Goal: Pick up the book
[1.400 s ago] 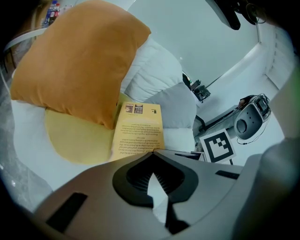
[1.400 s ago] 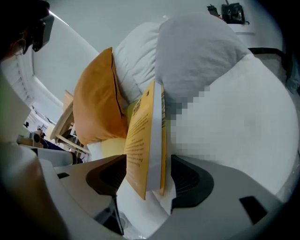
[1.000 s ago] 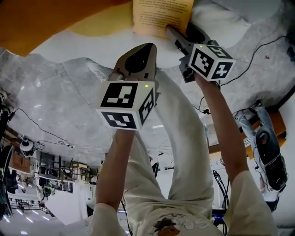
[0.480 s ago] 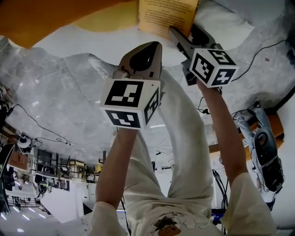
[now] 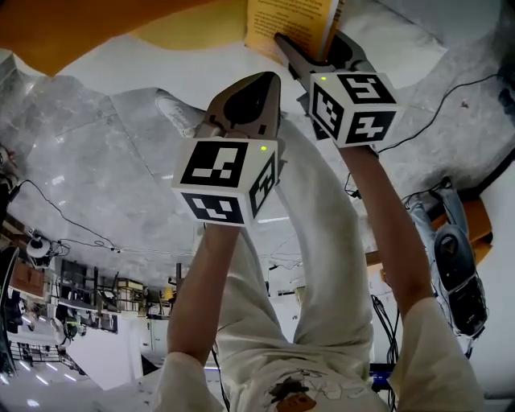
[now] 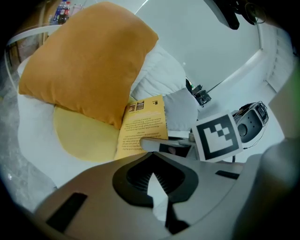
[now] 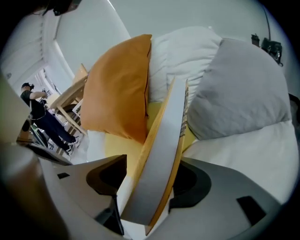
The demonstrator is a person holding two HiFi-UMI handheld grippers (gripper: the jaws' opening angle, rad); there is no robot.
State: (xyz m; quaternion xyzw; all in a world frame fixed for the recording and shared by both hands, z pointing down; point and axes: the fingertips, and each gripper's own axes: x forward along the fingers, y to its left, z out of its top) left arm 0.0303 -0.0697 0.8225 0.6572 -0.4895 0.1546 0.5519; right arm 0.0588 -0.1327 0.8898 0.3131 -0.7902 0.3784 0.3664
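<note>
The book (image 5: 294, 24) has a yellow cover with print and lies against the pillows at the top of the head view. My right gripper (image 5: 310, 55) is shut on the book's lower edge. In the right gripper view the book (image 7: 161, 154) stands edge-on between the jaws of the right gripper (image 7: 150, 190), its white pages showing. My left gripper (image 5: 251, 84) hangs lower and to the left, short of the book, shut with nothing in it. From the left gripper (image 6: 152, 177) I see the book (image 6: 143, 126) and the right gripper (image 6: 161, 145) on it.
An orange pillow (image 6: 89, 61) overlaps the book's far left corner, above a round yellow cushion (image 6: 82, 136). A grey pillow (image 7: 239, 89) and a white pillow (image 7: 180, 54) lie to the right. Below are the person's legs (image 5: 322, 265), a marble floor (image 5: 105, 169) and cables.
The right gripper has moved up and left and turned, and now has the book's edge between its jaws; the book's right side has lifted. The left gripper has barely moved.
</note>
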